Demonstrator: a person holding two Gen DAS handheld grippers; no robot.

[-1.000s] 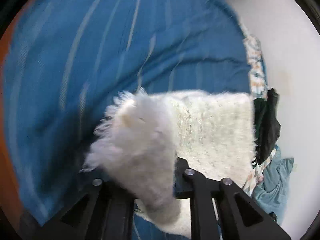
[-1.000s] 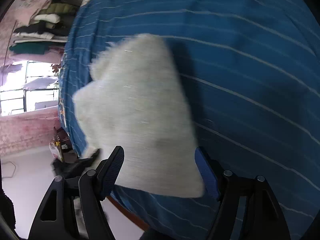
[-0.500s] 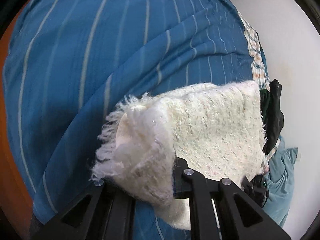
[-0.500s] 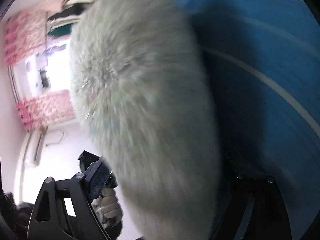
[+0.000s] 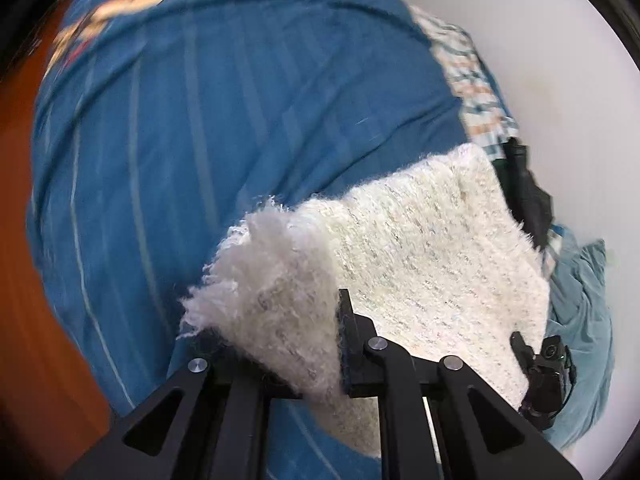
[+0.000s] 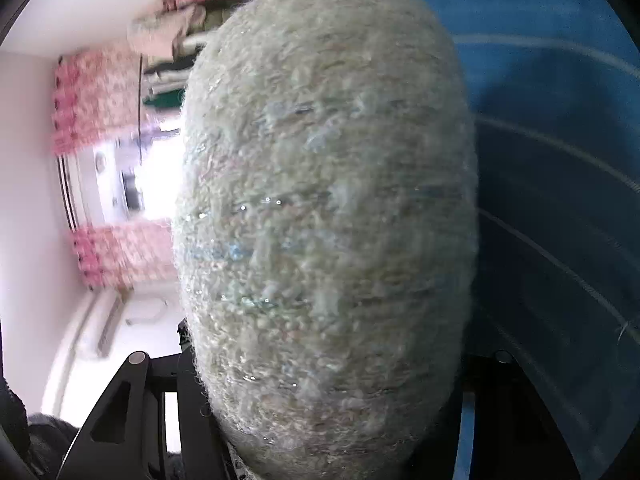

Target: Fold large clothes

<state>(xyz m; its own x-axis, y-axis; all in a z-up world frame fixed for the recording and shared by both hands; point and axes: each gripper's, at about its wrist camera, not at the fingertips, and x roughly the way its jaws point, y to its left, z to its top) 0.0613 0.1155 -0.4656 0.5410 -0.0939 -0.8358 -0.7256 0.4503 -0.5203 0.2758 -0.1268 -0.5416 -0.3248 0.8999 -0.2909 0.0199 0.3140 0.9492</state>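
Observation:
A fluffy white knitted garment (image 5: 420,248) is folded into a thick pad and held above a blue striped bedsheet (image 5: 200,120). My left gripper (image 5: 280,344) is shut on its fringed near corner. The other gripper shows at the garment's far edge in the left wrist view (image 5: 544,376). In the right wrist view the same garment (image 6: 324,216) fills the middle, right against the lens. My right gripper (image 6: 320,392) is shut on it; its fingertips are hidden by the wool.
The bedsheet (image 6: 560,160) lies to the right. A checked cloth (image 5: 476,92), a dark garment (image 5: 528,196) and a teal garment (image 5: 580,312) lie by the white wall. Stacked clothes (image 6: 176,36), pink curtains (image 6: 92,104) and a bright window stand left. Brown wood (image 5: 40,320) edges the bed.
The right gripper closed on the garment, which now fills its view. Both grippers carried the folded garment over the bed; the left view swung toward the patterned end of the sheet.

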